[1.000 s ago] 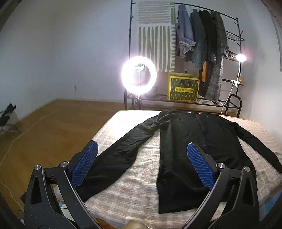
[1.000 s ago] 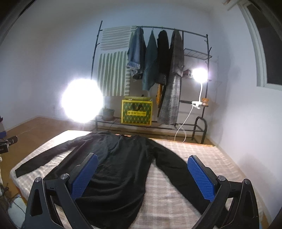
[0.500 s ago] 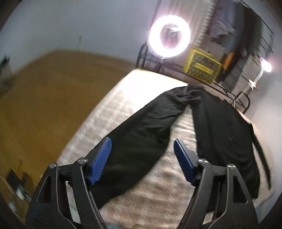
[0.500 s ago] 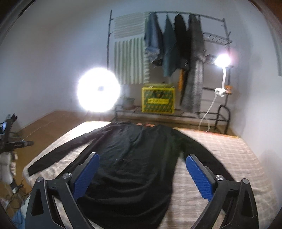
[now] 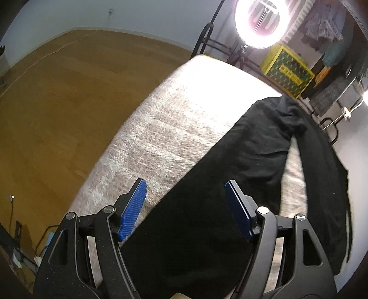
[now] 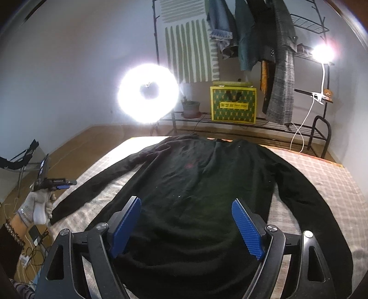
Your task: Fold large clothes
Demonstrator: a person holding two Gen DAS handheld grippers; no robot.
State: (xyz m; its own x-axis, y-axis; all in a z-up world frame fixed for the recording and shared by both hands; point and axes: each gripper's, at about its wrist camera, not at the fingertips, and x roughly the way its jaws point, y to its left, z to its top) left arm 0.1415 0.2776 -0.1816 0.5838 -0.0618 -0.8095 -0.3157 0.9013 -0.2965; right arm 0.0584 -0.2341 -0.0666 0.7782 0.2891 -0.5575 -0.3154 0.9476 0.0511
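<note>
A soft, matte black long-sleeved sweater lies flat on the bed's pale, nubbly checked blanket, its body straight ahead of the right gripper and its sleeves angled out to either side. That gripper's ribbed blue pads are closing but stand well apart, gripping nothing, the knit beyond them. The left gripper, held in a white-gloved hand, hangs with jaws wide and empty over the long sleeve, a glaring ring light far ahead.
</note>
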